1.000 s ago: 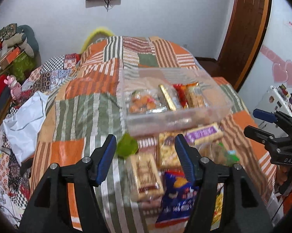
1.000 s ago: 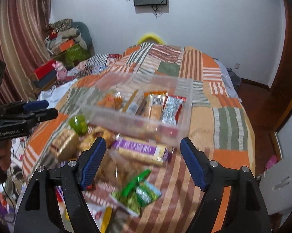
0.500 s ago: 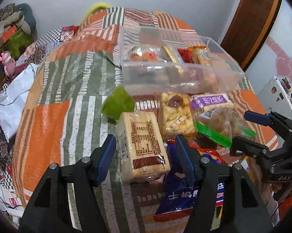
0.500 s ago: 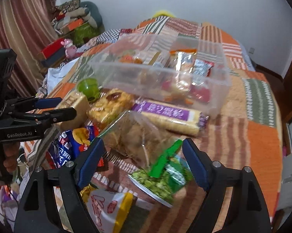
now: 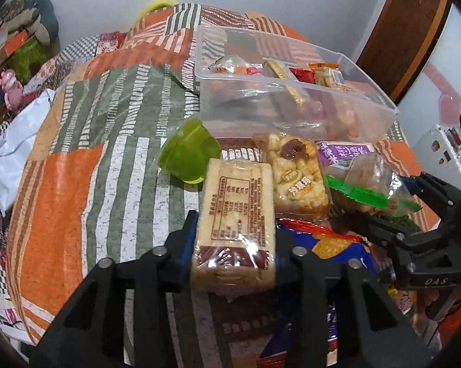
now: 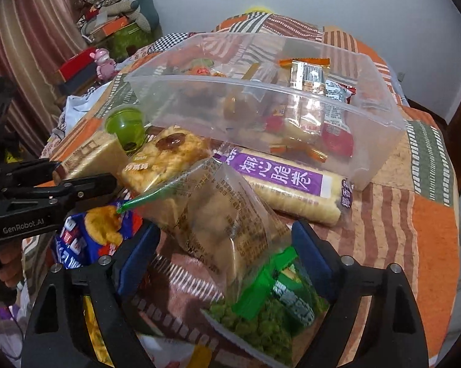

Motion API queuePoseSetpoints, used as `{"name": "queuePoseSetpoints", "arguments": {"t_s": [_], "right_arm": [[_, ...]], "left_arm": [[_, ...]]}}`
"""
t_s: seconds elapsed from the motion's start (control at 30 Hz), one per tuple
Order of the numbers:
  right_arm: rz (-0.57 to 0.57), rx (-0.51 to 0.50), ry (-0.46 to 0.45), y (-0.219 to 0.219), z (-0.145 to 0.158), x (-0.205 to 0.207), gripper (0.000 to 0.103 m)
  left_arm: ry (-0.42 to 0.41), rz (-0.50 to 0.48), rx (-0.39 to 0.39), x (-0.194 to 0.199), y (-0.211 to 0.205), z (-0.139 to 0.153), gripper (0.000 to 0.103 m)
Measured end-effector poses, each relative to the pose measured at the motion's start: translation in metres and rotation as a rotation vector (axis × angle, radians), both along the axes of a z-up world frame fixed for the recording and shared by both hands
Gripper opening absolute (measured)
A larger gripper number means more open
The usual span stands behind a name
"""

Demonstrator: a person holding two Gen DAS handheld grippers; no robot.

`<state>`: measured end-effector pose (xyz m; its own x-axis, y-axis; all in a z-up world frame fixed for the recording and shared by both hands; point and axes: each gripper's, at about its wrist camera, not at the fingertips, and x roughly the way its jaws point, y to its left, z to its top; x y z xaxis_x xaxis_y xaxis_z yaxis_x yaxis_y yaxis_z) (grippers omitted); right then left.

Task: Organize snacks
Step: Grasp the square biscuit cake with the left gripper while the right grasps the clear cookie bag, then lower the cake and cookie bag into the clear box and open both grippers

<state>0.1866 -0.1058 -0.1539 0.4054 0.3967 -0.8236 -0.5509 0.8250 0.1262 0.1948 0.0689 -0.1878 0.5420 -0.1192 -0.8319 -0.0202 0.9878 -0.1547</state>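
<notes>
A clear plastic bin [image 5: 368, 116] [image 6: 380, 135] with several wrapped snacks stands on the patchwork bedspread. In front of it lie loose snacks. My left gripper [image 5: 235, 245] is shut on a pale biscuit pack [image 5: 236, 214], also seen from the right wrist view [image 6: 86, 156]. My right gripper [image 6: 225, 257] is open; its jaws straddle a clear bag with a green seal [image 6: 218, 220] [image 5: 362, 181] and a green pea packet [image 6: 261, 316]. Nearby lie a cookie pack [image 5: 294, 171], a purple roll pack [image 6: 288, 184], a green jelly cup [image 5: 187, 153] and a blue chip bag [image 6: 89, 239].
The bedspread [image 5: 92, 153] drops off at the left, where white cloth [image 5: 9, 150], toys and boxes [image 5: 21, 46] sit. A wooden door [image 5: 414, 30] is at the back right. A white wall is behind.
Both grippers moved down and forward into the snack pile. My left gripper closed on the pale biscuit pack. My right gripper came down around the clear bag, still open.
</notes>
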Motion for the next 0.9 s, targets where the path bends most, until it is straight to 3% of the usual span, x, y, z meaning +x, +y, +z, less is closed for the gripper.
{"name": "queuePoseSetpoints", "arguments": {"t_s": [0.07, 0.33, 0.4, 0.9], "right_arm": [[0.01, 0.005, -0.016, 0.001, 0.002, -0.002, 0.072], [0.022, 0.032, -0.049, -0.006, 0.014, -0.005, 0.058], [0.024, 0.037, -0.051, -0.007, 0.016, -0.006, 0.05], [-0.027, 0.132, -0.104, -0.029, 0.054, -0.007, 0.049]], "left_arm": [[-0.009, 0.001, 0.011, -0.002, -0.001, 0.001, 0.038], [-0.041, 0.004, 0.026, -0.009, -0.003, 0.015, 0.036], [-0.054, 0.006, 0.023, -0.011, -0.002, 0.021, 0.036], [-0.185, -0.002, -0.005, -0.016, -0.006, 0.082, 0.036]]}}
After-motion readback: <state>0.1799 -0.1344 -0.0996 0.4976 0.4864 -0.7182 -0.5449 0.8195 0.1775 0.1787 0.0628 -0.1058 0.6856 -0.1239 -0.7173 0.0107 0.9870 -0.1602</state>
